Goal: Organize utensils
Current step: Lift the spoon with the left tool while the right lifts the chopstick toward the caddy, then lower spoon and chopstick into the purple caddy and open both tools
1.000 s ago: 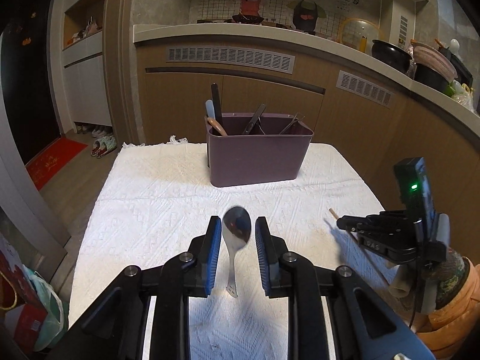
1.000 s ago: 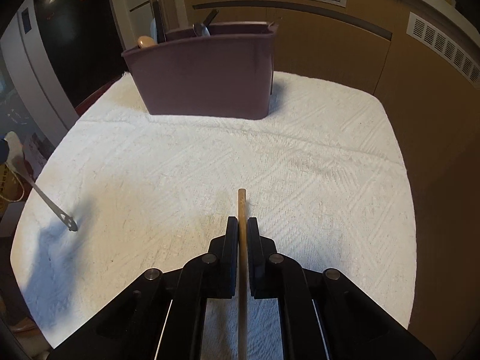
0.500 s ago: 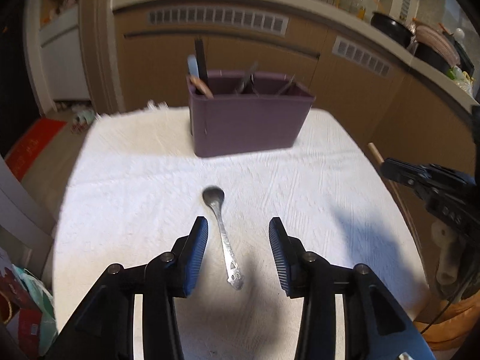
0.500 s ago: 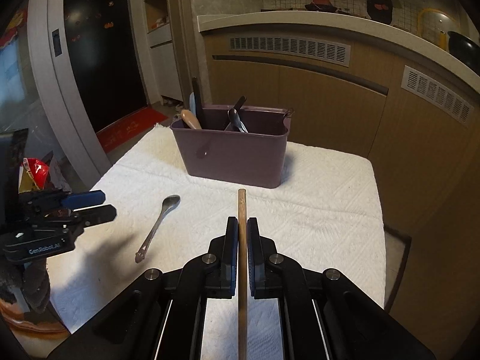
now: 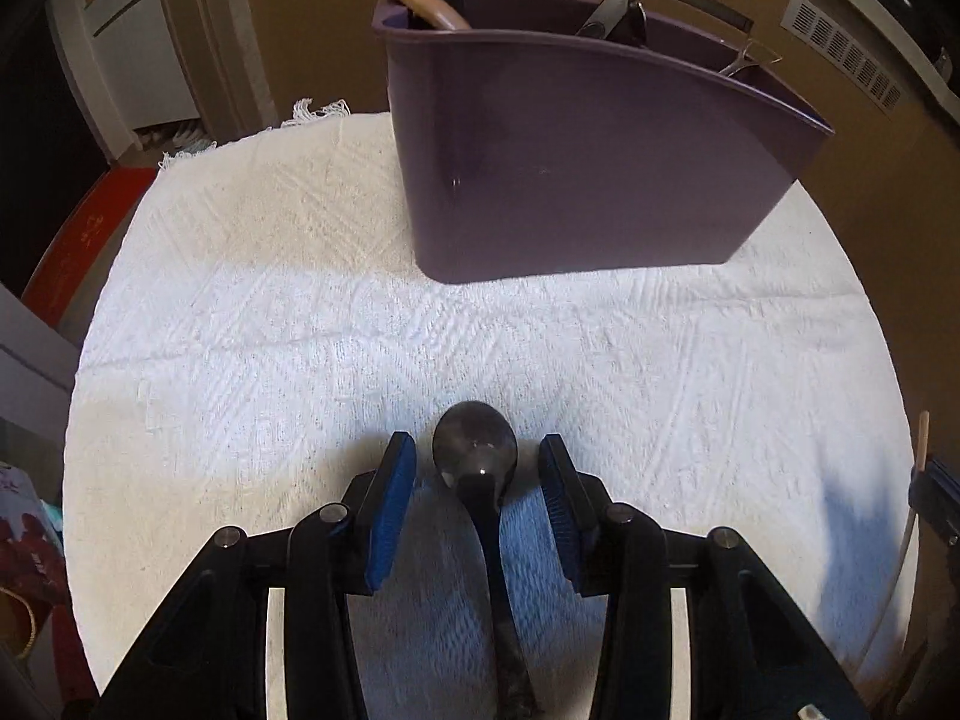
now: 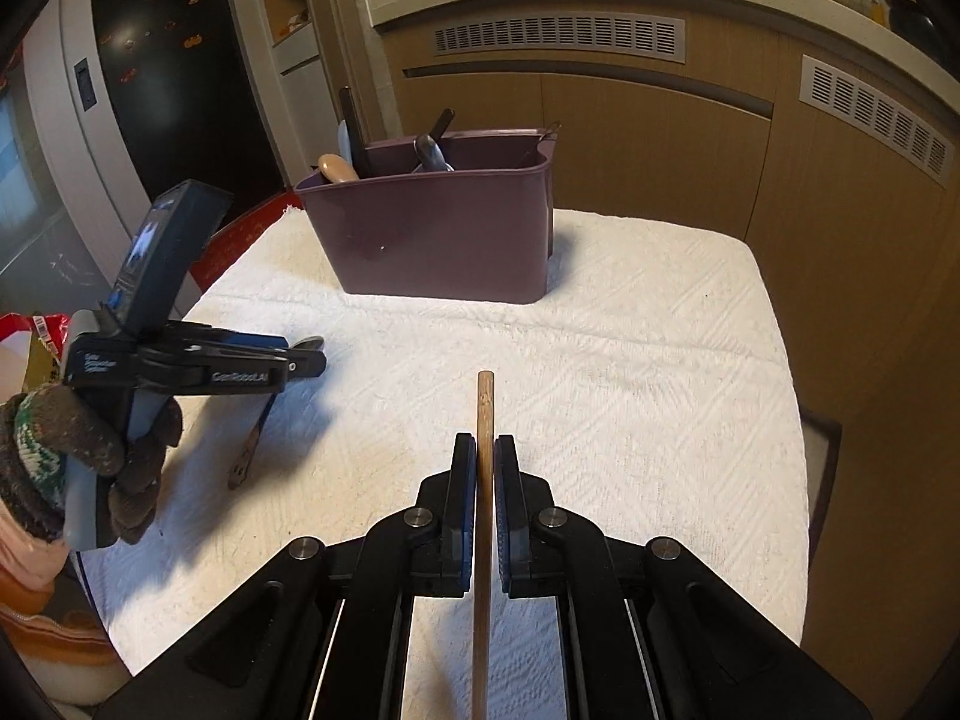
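In the left wrist view, the left gripper (image 5: 477, 471) points steeply down at the white textured cloth (image 5: 252, 324) that covers the table, and its jaws stand apart with their blue pads (image 5: 393, 504) on either side of a metal spoon (image 5: 480, 468). The jaws have just been opening; the spoon lies between them on the cloth, bowl toward twelve o'clock, handle running back toward six o'clock under the gripper, and neither pad presses on it. At about one o'clock from the spoon stands the purple utensil caddy (image 5: 576, 162), upright on the cloth, with a wooden handle (image 5: 429, 3) and a pale blue handle at its left end, a dark metal utensil (image 5: 615, 3) near the middle and a thin wire piece at its right end. At the three o'clock edge a wooden chopstick tip (image 5: 923, 438) shows above part of the other gripper. In the right wrist view, the right gripper (image 6: 485, 468) has its jaws drawn together, clamped on a wooden chopstick (image 6: 483, 420) that sticks out toward twelve o'clock, above the cloth (image 6: 648, 372). The caddy (image 6: 438, 228) stands at about eleven o'clock, well apart from the chopstick tip. At nine o'clock a gloved hand (image 6: 90, 456) holds the left gripper (image 6: 306, 360), which carries a phone-like device (image 6: 162, 252) on top; the spoon's handle (image 6: 252, 444) lies on the cloth beneath it.
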`<state>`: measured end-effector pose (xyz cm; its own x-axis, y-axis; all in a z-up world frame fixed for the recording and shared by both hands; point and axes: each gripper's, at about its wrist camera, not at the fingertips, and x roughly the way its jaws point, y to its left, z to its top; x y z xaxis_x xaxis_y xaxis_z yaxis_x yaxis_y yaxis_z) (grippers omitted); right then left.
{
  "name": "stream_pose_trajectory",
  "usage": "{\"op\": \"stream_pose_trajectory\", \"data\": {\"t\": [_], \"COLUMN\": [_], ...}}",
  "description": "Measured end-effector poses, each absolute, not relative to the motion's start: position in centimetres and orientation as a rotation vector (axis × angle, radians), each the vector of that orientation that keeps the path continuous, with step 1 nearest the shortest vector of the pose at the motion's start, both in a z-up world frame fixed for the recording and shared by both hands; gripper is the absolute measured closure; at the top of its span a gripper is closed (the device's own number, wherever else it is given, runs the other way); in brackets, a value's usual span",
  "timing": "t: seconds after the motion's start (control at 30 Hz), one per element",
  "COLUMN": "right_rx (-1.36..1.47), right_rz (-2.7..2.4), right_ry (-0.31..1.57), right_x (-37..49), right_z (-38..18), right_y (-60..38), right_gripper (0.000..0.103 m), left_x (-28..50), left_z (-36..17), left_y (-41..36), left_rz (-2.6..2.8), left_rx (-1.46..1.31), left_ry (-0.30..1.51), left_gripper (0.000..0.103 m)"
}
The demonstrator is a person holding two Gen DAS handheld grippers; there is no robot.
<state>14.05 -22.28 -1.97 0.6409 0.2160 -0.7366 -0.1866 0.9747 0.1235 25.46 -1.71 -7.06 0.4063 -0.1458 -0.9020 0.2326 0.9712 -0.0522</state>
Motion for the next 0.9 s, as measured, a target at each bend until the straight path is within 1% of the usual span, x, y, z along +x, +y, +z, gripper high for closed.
{"op": "stream_pose_trajectory", "data": {"t": [0.1, 0.17, 0.2, 0.37, 0.6, 0.77, 0.9], "right_rx": [0.04, 0.041, 0.041, 0.047, 0.061, 0.023, -0.029], "right_rz": [0.226, 0.225, 0.225, 0.234, 0.241, 0.248, 0.238], "right_ry": [0.85, 0.851, 0.85, 0.828, 0.807, 0.732, 0.646], "right_x": [14.3, 14.4, 14.3, 13.9, 14.0, 13.6, 13.4], "right_z": [-2.2, -2.2, -2.2, -1.5, -0.3, 2.6, 6.1], "right_y": [-22.5, -22.5, -22.4, -22.2, -21.5, -20.3, -19.3], "right_gripper": [0.097, 0.097, 0.097, 0.097, 0.097, 0.097, 0.097], "left_x": [25.5, 25.1, 24.8, 22.2, 17.2, 15.4, 15.2], "left_z": [-7.2, -7.2, -7.1, -4.6, 2.0, 6.4, 9.2], "left_y": [-2.1, -2.4, -2.4, -2.0, -1.1, -0.5, 0.0], "left_rz": [-0.247, -0.241, -0.241, -0.268, -0.311, -0.343, -0.349], "left_rx": [0.101, 0.132, 0.139, 0.144, 0.13, 0.103, 0.104], "left_ry": [1.118, 1.09, 1.074, 0.955, 0.703, 0.582, 0.493], "left_gripper": [0.064, 0.075, 0.078, 0.078, 0.078, 0.078, 0.078]}}
